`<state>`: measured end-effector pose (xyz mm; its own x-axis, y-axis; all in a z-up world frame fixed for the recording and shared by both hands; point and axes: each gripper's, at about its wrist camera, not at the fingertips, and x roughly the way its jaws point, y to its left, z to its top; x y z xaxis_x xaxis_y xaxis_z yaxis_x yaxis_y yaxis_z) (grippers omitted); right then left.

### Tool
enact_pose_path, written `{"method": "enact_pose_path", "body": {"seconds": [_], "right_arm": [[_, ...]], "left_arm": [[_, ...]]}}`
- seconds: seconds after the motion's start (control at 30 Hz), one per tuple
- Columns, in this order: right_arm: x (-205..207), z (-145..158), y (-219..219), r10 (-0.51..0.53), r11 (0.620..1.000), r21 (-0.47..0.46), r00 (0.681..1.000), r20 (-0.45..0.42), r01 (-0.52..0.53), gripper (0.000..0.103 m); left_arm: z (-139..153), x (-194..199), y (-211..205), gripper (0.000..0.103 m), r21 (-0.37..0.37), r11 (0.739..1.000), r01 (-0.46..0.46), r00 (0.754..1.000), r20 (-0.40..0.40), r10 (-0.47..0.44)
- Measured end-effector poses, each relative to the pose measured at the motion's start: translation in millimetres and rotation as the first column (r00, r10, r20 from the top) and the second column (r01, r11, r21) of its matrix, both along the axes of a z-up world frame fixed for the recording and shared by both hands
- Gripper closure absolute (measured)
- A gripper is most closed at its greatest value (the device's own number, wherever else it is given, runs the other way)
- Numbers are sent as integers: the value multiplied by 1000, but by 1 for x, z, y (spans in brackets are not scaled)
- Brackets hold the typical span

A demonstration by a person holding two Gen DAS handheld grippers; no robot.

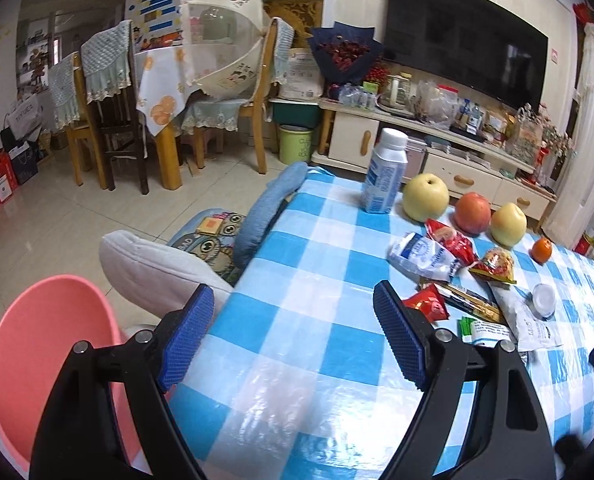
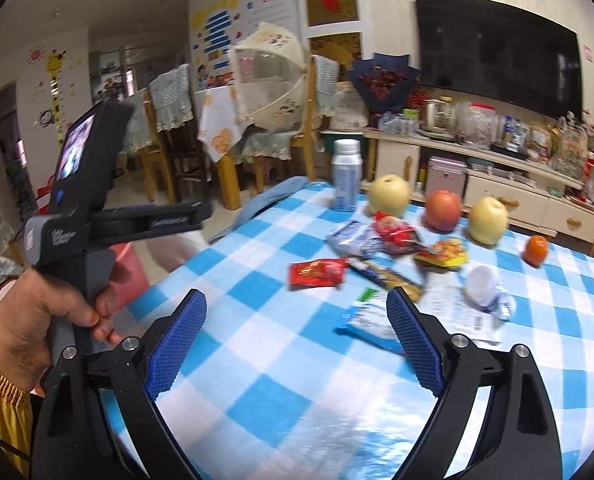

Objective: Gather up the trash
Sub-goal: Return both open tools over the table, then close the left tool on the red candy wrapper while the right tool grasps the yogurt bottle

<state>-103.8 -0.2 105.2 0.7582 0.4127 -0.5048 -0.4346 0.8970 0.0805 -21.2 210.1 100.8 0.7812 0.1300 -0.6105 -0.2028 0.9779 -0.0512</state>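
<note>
- A blue-and-white checked tablecloth (image 1: 321,248) covers the table in the foreground.
- Two yellow pears (image 1: 425,197) flank a red apple (image 1: 473,213) in a row, with a small orange (image 1: 541,249) off to the right.
- A white capped bottle (image 1: 385,171) stands upright just left of the fruit.
- A dark television (image 1: 465,40) hangs above a cream cabinet (image 1: 437,152) crowded with jars and packets.
- A mesh food cover (image 1: 225,40) sits on a dining table ringed by wooden chairs (image 1: 105,120).
- A green bin (image 1: 295,145) stands on the tiled floor.
</note>
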Motion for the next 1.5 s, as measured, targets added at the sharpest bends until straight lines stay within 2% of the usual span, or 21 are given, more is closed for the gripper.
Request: {"method": "enact_pose_path", "body": {"seconds": [0.23, 0.53, 0.73, 1.0, 1.33, 1.5], "right_arm": [[22, 2, -64, -142, 987, 65, 989, -48, 145, 12], [43, 1, -138, -301, 944, 113, 949, -92, 310, 12], [59, -12, -173, -356, 914, 133, 915, -188, 383, 12], [84, -33, -195, -361, 900, 144, 887, -288, 413, 12], [118, -49, -194, -261, 915, 217, 909, -325, 341, 12], [132, -59, -191, -247, 919, 209, 902, -355, 334, 12]], "left_arm": [[-11, 14, -24, 20, -22, 997, 78, 996, -29, -79], [-27, 32, -56, 21, -27, 989, 145, 987, -70, -147], [-35, 43, -71, 20, -43, 984, 172, 980, -90, -176], [-48, 59, -84, 20, -85, 979, 188, 973, -122, -197], [-68, 79, -91, 20, -145, 974, 174, 967, -161, -197], [-74, 88, -92, 20, -148, 976, 163, 967, -175, -188]]}}
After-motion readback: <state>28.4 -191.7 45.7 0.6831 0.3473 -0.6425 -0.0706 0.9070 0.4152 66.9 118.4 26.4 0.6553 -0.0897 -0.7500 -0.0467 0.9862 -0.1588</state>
